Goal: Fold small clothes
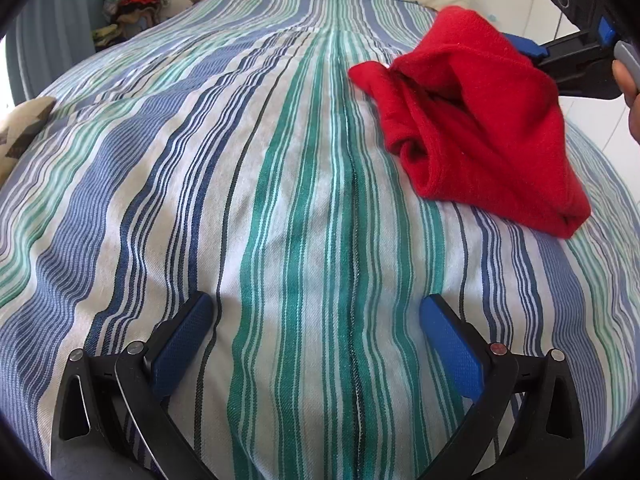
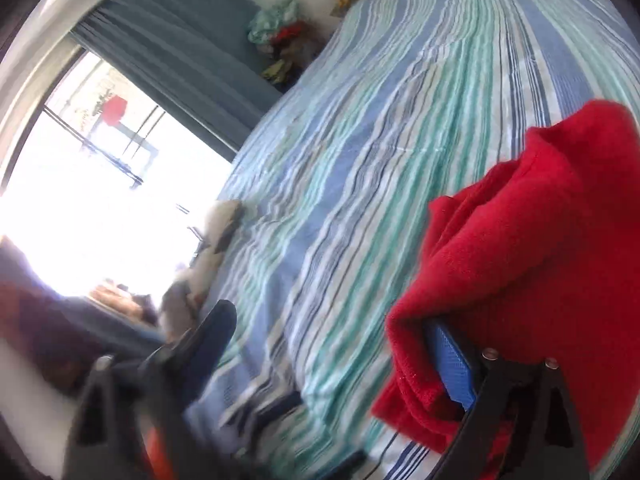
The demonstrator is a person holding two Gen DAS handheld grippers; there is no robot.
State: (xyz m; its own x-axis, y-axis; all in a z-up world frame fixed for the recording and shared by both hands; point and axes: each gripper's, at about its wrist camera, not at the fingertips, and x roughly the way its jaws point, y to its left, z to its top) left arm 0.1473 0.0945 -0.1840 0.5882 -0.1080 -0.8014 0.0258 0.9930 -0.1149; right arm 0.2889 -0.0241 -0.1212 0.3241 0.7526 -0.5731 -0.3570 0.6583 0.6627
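Fleece, I judge: the red garment (image 1: 484, 120) looks soft, light and limp, best pinched at a doubled edge. My left gripper (image 1: 316, 344) hovers with jaws wide and empty over the striped bed (image 1: 200, 160); the garment lies ahead to their right, long axis slanting away. My right gripper (image 2: 336, 360) has jaws apart, cloth draped over one finger.

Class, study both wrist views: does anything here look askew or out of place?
Yes. The red garment lies bunched, not flat, on the striped bedspread, and it drapes over one finger of the open right gripper rather than sitting pinched between both.
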